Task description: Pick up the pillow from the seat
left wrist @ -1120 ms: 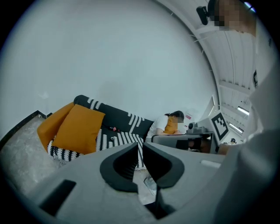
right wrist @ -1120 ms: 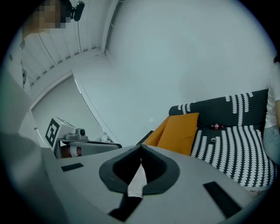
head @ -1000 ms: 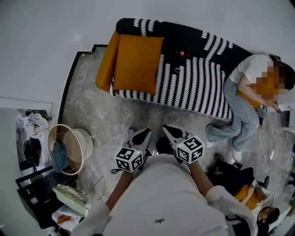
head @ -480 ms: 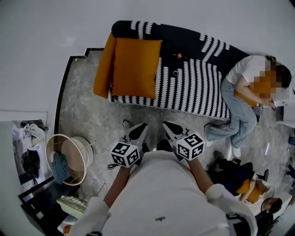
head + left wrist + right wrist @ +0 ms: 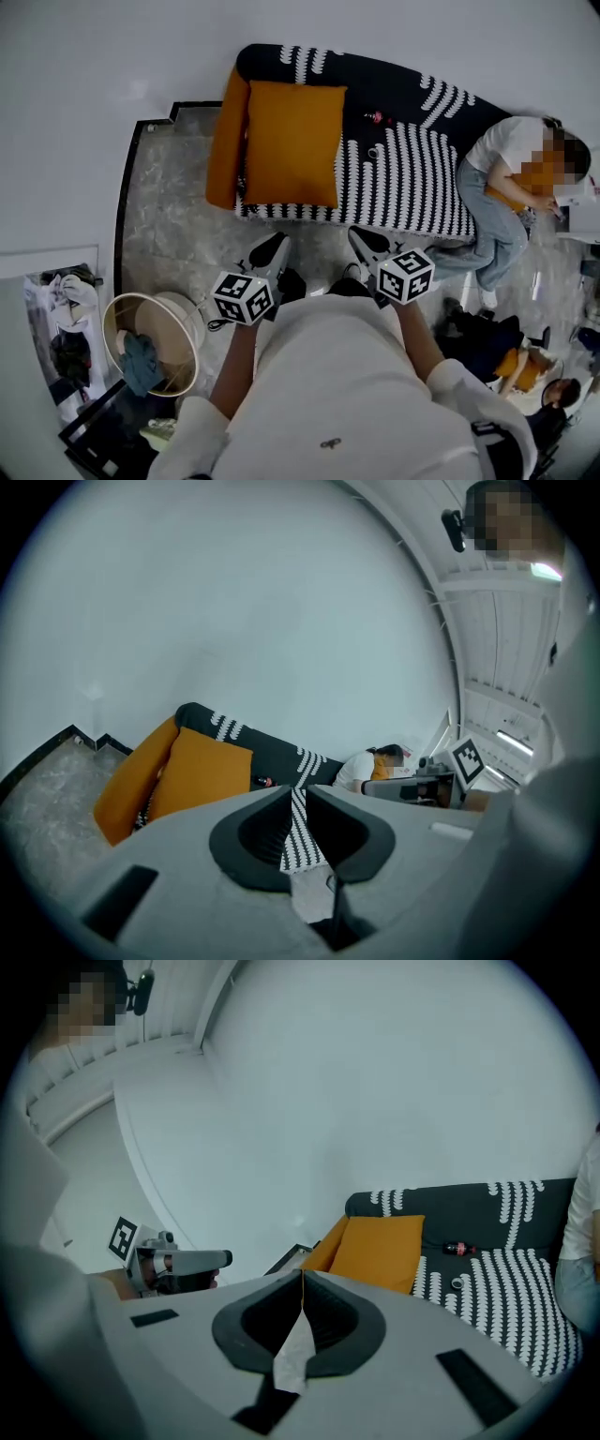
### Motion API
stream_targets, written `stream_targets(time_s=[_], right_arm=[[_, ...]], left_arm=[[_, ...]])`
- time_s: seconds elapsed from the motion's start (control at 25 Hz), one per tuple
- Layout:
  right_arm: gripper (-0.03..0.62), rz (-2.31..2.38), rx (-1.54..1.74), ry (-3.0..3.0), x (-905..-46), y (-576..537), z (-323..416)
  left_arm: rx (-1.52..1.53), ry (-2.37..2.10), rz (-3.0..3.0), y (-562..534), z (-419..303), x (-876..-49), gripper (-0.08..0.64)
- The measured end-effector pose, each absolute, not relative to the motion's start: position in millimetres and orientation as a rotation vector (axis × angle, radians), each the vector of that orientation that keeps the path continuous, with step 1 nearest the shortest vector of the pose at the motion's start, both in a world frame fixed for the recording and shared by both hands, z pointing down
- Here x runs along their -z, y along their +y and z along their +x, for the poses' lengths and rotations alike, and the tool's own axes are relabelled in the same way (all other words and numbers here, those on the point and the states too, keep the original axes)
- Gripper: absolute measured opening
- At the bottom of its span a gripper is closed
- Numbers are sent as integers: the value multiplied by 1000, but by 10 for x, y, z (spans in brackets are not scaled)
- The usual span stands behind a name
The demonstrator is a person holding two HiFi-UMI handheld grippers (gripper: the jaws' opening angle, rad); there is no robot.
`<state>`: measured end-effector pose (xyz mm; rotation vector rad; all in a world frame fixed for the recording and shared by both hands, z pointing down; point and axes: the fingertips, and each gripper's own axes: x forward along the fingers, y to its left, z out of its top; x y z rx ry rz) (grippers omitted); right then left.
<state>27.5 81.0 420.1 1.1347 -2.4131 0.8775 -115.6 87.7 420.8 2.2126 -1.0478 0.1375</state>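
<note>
An orange pillow lies on the left part of the black-and-white striped seat, leaning against a second orange cushion at the seat's end. My left gripper and right gripper hover side by side over the stone floor, short of the seat's front edge, both shut and empty. In the left gripper view the pillow sits to the left of the shut left gripper. The right gripper view has the pillow just right of the right gripper.
A person sits at the seat's right end. A small bottle and a ring lie on the seat beside the pillow. A round basket with a blue cloth stands on the floor at lower left. Another person is at lower right.
The seat and pillow have drawn nearer and shifted right in the head view. Both grippers have advanced toward the seat's edge and stay shut.
</note>
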Motion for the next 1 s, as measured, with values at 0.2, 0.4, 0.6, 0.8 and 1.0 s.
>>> stream_targets(time_s=[0.2, 0.4, 0.6, 0.8, 1.0], right_arm=[[8, 1220, -878, -2326, -4338, 536, 114], [8, 1215, -892, -2235, -4588, 437, 23], [9, 1213, -967, -2148, -4992, 320, 146], [9, 1238, -1016, -2125, -5277, 49, 301], [9, 1231, -1064, -2136, -5457, -342, 379]], left_arm=[[-179, -1045, 2187, 685, -1735, -4407, 43], [-291, -1002, 2137, 534, -2057, -4817, 49], [-390, -962, 2058, 351, -2143, -5242, 127], [-414, -996, 2016, 9, -2133, -5478, 185], [-398, -1043, 1995, -428, -1965, -5457, 227]])
